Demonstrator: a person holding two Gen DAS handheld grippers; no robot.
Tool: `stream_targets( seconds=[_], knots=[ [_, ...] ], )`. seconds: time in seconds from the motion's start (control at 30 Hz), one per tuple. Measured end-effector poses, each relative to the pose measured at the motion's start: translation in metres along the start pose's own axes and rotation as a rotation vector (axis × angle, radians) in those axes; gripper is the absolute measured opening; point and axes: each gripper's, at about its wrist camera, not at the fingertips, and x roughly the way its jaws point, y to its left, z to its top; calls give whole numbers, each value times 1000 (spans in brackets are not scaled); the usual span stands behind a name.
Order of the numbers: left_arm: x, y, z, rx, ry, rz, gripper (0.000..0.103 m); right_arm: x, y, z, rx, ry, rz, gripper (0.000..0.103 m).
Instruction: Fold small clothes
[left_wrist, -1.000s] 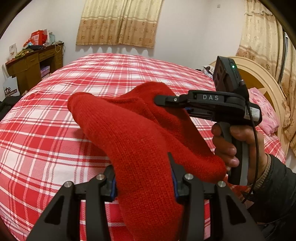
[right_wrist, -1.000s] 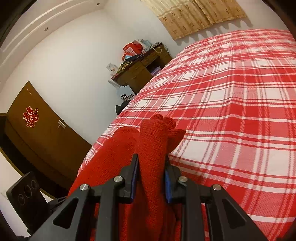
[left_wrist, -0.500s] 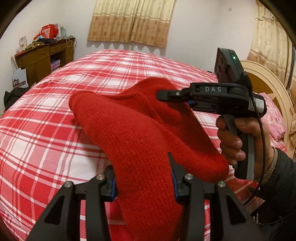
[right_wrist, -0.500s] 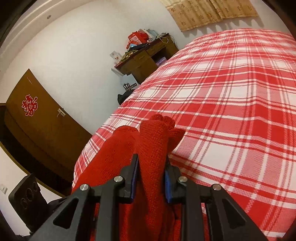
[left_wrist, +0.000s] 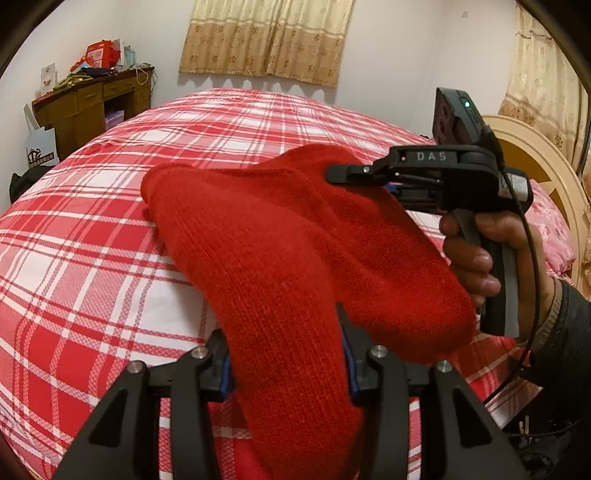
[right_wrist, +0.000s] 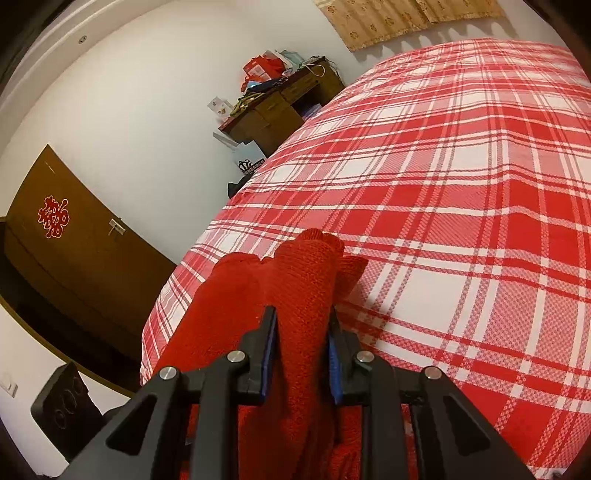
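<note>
I see both my left gripper (left_wrist: 286, 354) and right gripper (right_wrist: 301, 343) clamping the red knit garment (left_wrist: 280, 251) above the wide plaid bed (right_wrist: 461, 192).

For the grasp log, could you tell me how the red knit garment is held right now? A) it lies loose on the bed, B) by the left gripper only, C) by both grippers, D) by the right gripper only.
C: the left gripper and the right gripper each have their fingers closed on the red knit garment, lifted above the plaid bedspread.
</note>
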Motion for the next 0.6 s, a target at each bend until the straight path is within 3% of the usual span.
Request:
stream_targets(
  seconds=[0.27, 0.43, 0.6],
  knots=[
    [2, 2, -4, -20, 16, 11, 61, 6, -18, -5, 45, 14, -28, 26],
    [-7, -5, 0, 13, 7, 34, 62, 8, -25, -7, 73, 15, -55, 29],
    [-29, -5, 10, 43, -62, 76, 80, -23, -22, -12, 84, -69, -74, 34]
  ],
)
